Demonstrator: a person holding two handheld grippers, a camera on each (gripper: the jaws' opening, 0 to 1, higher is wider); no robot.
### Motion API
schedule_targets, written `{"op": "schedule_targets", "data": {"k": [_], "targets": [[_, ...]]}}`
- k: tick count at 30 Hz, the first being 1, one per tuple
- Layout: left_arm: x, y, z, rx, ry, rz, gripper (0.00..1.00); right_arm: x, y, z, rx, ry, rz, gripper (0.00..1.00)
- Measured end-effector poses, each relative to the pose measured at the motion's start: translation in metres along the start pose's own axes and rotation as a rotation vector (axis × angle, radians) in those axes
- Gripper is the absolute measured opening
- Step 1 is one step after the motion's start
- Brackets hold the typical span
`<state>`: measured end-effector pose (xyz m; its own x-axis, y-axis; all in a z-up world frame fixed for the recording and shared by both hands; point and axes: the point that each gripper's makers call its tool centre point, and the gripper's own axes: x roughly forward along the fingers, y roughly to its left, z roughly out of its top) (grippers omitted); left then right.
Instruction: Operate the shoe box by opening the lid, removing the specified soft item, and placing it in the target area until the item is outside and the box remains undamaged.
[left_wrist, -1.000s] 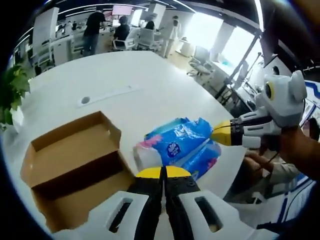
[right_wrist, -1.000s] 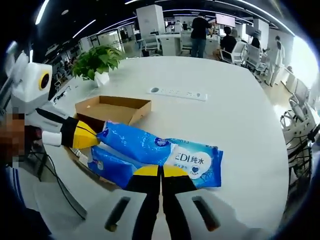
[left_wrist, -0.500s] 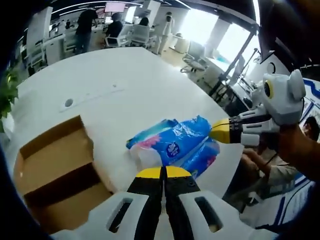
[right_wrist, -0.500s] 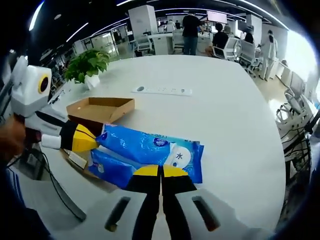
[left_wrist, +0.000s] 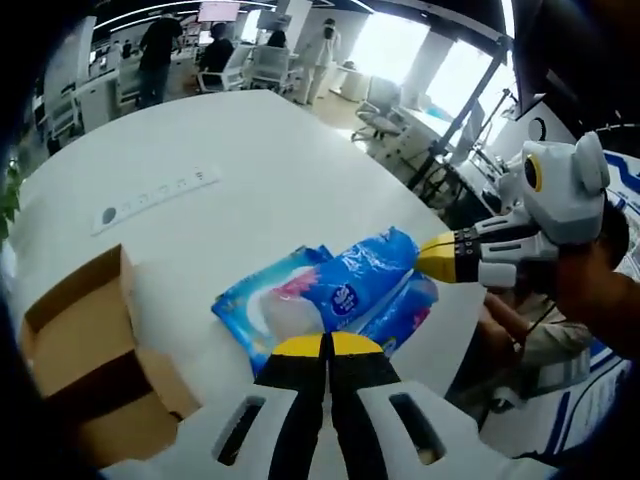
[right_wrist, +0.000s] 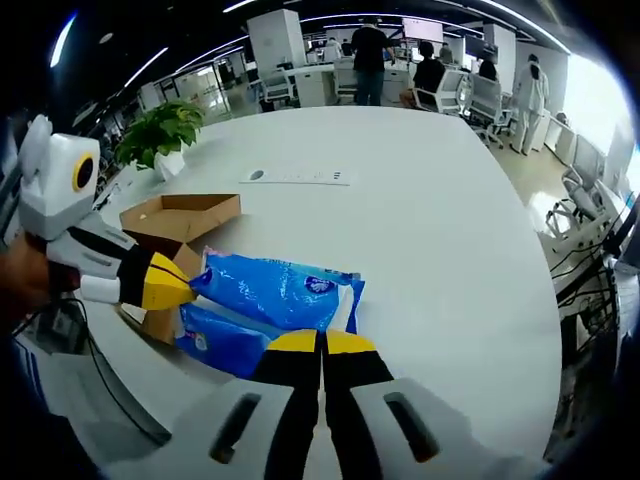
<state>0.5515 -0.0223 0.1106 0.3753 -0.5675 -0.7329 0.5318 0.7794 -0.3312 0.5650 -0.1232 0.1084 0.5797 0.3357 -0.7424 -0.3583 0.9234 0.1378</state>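
Observation:
A blue soft pack of wipes (left_wrist: 345, 290) hangs stretched between both grippers, outside the box. My left gripper (left_wrist: 325, 346) is shut on its near edge, and the right gripper (left_wrist: 422, 262) comes in from the right, shut on the pack's far end. In the right gripper view the pack (right_wrist: 275, 290) lies just past my right gripper (right_wrist: 322, 342), which is shut on it, while the left gripper (right_wrist: 186, 285) pinches its left end. The open brown cardboard shoe box (left_wrist: 75, 335) stands to the left on the white table (left_wrist: 250, 140); it also appears behind the pack as box (right_wrist: 180, 215).
A white power strip (left_wrist: 160, 188) lies on the table beyond the box, seen again as strip (right_wrist: 295, 177). A potted plant (right_wrist: 160, 128) stands at the table's far left edge. People, desks and chairs (right_wrist: 480, 95) lie behind the table.
The pack, held by both grippers, has been carried away from the box; the box now sits further left in the left gripper view. Both grippers have stayed shut.

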Motion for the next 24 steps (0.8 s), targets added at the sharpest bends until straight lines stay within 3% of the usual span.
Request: {"op": "schedule_targets", "data": {"k": [11, 24], "targets": [[0.022, -0.023, 0.011, 0.0, 0.004, -0.01, 0.0, -0.006, -0.035, 0.0, 0.008, -0.002, -0.01, 0.0], [0.053, -0.035, 0.022, -0.033, 0.007, -0.029, 0.0, -0.003, -0.068, -0.002, 0.017, 0.012, -0.017, 0.0]]}}
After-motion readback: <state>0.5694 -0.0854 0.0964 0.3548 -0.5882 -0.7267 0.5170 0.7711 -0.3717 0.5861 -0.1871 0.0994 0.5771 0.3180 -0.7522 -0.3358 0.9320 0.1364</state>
